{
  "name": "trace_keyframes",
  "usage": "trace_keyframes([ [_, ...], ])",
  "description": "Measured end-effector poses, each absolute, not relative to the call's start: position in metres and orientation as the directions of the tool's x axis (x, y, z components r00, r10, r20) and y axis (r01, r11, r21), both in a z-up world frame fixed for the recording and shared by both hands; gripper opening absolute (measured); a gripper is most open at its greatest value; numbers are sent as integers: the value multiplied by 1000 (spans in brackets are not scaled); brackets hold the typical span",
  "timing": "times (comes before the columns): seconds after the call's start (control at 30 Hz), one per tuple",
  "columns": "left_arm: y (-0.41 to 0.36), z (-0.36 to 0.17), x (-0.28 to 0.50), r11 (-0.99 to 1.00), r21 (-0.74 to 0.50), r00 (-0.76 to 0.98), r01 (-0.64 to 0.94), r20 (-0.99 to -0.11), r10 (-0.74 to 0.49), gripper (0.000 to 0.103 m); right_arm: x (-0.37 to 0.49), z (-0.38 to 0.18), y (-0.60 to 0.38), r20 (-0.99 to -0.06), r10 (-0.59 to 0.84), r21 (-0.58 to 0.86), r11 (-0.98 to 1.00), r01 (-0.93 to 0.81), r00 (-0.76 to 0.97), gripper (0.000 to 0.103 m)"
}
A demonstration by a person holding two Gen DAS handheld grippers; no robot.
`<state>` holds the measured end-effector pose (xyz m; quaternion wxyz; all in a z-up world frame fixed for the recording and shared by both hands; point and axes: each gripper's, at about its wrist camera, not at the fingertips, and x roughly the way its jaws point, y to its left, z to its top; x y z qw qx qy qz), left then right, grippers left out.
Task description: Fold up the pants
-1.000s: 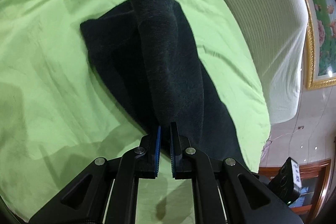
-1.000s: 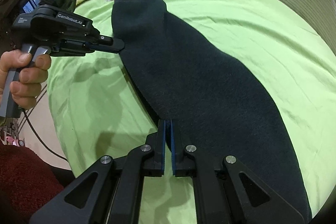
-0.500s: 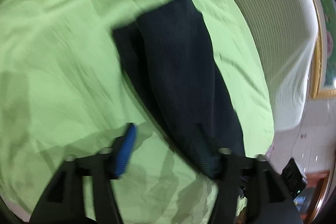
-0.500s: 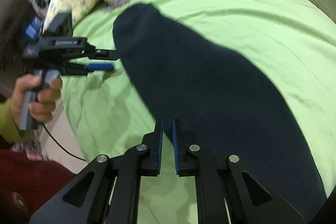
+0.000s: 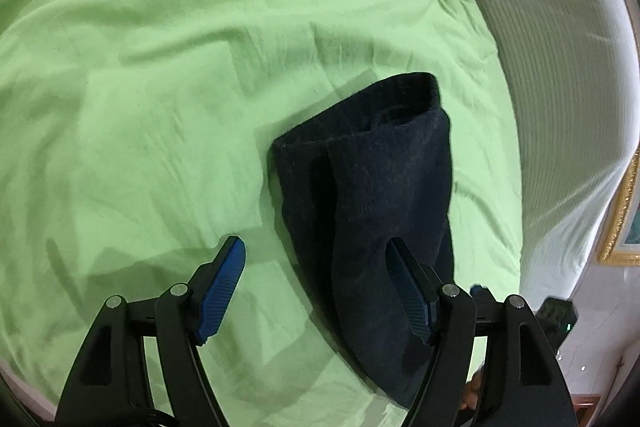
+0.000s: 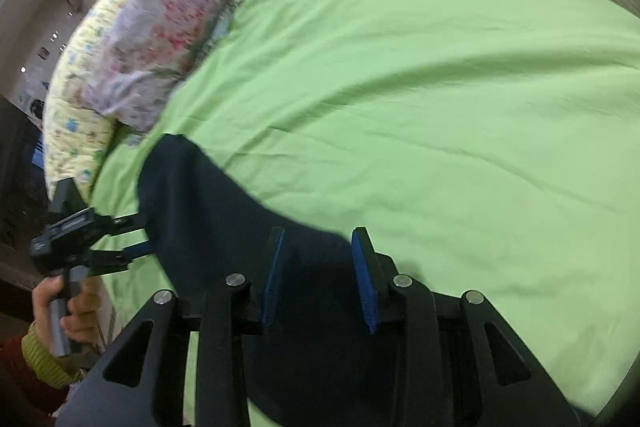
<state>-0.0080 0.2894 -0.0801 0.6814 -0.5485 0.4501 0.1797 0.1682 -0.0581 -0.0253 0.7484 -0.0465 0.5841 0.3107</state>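
**Operator:** Pants point(image 5: 372, 195) lie folded lengthwise on the green bedsheet point(image 5: 160, 87), a dark fleecy strip running away from my left gripper point(image 5: 316, 287). Its fingers point(image 5: 222, 285) are spread wide; the right-hand finger hovers over the near end of the cloth, the other sits over bare sheet beside it. Nothing is pinched.

**Observer:** And the right one?

**Operator:** My right gripper point(image 6: 320, 275) is also spread apart, with the other end of the pants point(image 6: 224, 219) directly between and beneath the fingers. No hold there either, as far as I can judge; the view is a little blurred.

**Observer:** How will it handle?

**Operator:** Soft, limp, and light, I expect. The fabric looks thick and fuzzy, so it should grip well and not slip, though the stacked layers may slide against each other. I would pinch all layers together at the near corners of one end and carry that end over toward the cuff beyond my left fingers.

**Observer:** Risk?

**Operator:** Catching only the top layer, or snagging the sheet underneath.
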Motion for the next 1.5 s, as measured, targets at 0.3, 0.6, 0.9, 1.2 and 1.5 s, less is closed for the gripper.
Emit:
trace_keyframes([
  [0.3, 290, -88, 3, 341, -576, 532, -743, -817, -222, 75, 162, -60, -47, -938, 348, 283, 759, -587, -3, 24],
  [0.6, 286, -82, 16, 417, -666, 619, -618, -740, -264, 15, 141, -30, -44, -959, 278, 160, 687, -709, 53, 12],
  [0.9, 269, -22, -30, 554, -724, 759, -412, -609, -231, 12, 153, -12, -35, -947, 256, 47, 708, -705, 194, 10],
  [1.2, 272, -49, -21, 669, -542, 625, -508, -767, -147, 25, 150, -33, -27, -948, 191, -6, 791, -612, 255, 19],
  [1.5, 273, 8, -34, 738, -486, 662, -467, -746, -72, 49, 113, 30, -120, -885, 283, 123, 907, -402, 369, 42],
])
